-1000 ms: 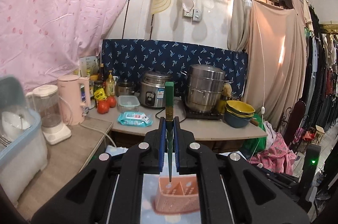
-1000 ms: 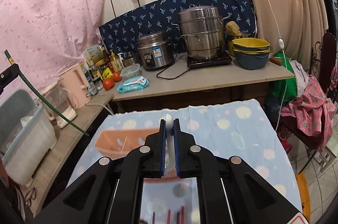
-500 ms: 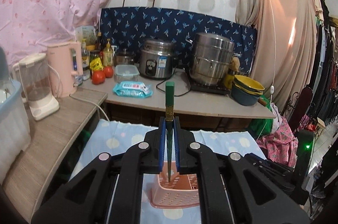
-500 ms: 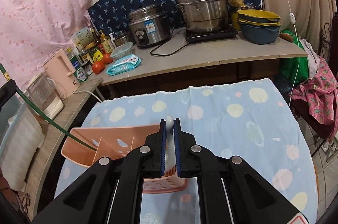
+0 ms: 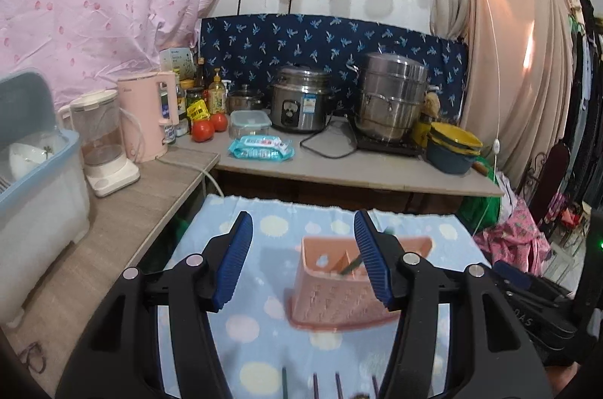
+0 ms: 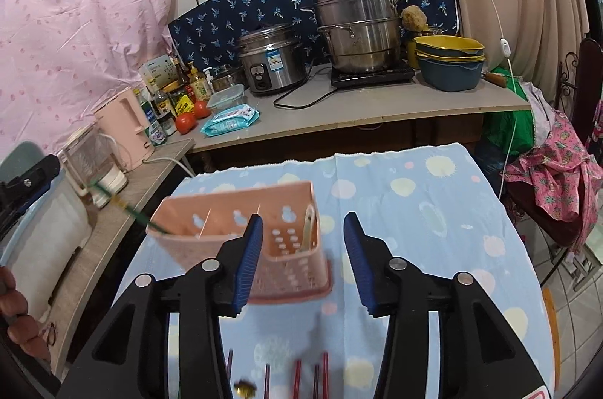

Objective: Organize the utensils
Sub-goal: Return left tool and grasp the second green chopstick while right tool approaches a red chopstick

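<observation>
In the left wrist view, we see the left gripper [image 5: 303, 259] with its blue pads spread wide and nothing between them; its jaws have just been opening. A second ago it clamped a green chopstick [image 5: 351, 266] upright, and that chopstick now leans inside the pink utensil basket [image 5: 339, 293], free of the pads. The basket stands on the blue spotted cloth [image 5: 264, 327] covering the table, just ahead of the gripper and partly behind its right pad. It also looks farther forward and fuller in view than before, when only its top showed between the fingers. Dark sticks [image 5: 326, 386] lie on the cloth at the lower edge, blurred.

In the right wrist view, we find the right gripper [image 6: 301, 263] likewise released, its jaws having just been opening. The pale spoon [image 6: 307, 229] it pinched half a second ago now stands tilted in the rightmost compartment of the basket [image 6: 211, 229], clear of the pads. The green chopstick [image 6: 128, 207] slants out of the left end of the basket, its upper end toward the left gripper [image 6: 28, 180] at the frame's left edge. Red and dark chopsticks [image 6: 297, 376] lie on the cloth [image 6: 433, 210] near the bottom; we cannot tell how many.
</observation>
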